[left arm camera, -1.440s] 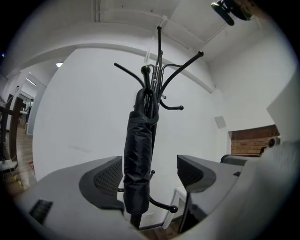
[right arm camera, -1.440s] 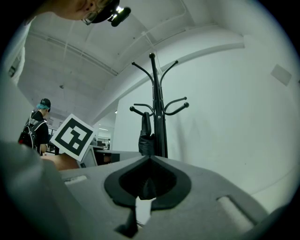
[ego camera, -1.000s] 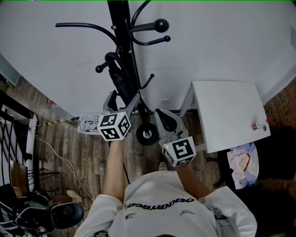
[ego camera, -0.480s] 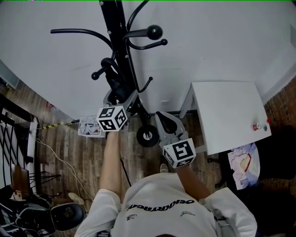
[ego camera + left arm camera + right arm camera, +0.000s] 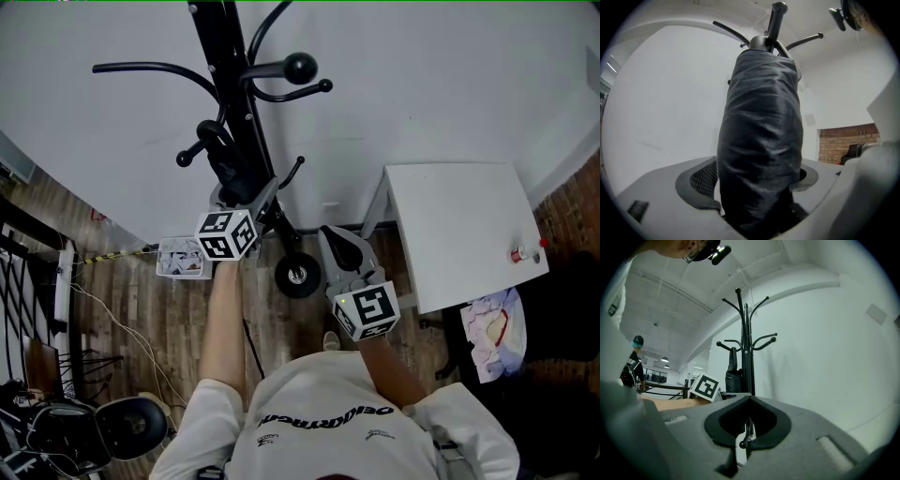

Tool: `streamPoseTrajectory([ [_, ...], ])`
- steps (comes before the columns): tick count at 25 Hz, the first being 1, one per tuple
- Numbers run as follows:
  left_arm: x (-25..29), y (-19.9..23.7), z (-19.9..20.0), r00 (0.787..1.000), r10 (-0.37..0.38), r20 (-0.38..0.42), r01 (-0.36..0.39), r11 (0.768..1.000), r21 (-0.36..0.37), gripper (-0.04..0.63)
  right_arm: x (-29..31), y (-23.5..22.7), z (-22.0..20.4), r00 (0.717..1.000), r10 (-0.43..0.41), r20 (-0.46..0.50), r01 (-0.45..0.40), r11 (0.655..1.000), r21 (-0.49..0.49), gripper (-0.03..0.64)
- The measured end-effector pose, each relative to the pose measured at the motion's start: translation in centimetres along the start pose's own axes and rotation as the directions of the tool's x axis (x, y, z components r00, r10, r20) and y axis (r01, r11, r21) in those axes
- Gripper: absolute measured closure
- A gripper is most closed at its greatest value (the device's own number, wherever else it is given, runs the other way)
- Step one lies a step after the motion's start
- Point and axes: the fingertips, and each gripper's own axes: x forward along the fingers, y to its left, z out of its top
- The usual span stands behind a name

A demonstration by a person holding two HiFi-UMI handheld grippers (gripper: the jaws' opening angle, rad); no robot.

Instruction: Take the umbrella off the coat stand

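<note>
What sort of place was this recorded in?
Probably an office or lab corner: a black coat stand against a plain white wall, a small white table, and loose cables trailing over the wood-plank floor.

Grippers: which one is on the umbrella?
The left gripper: its jaws clamp the black folded umbrella hanging on the coat stand. The right gripper is shut on nothing, back from the stand.

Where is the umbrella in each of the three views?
Head view: umbrella upper left of centre, against the coat stand.
Left gripper view: umbrella fills the centre, between the jaws.
Right gripper view: umbrella small, just left of the pole.
Shared landmark: coat stand.
</note>
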Motion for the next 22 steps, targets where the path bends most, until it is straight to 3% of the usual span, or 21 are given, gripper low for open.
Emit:
streamPoseTrajectory([
  [4,-0.2,-0.6,0.2,1.000,0.023,0.003,-0.023,0.999,0.026,0.295,-0.8,-0.3,0.3,1.000,-0.011,0.005,0.011,1.000,-0.006,0.617],
  [22,-1.3,-0.1,1.5,0.995,0.099,-0.034,-0.098,0.995,0.025,0.328,-1.2,-0.3,1.5,0.999,-0.033,0.025,0.034,0.999,-0.018,0.617],
])
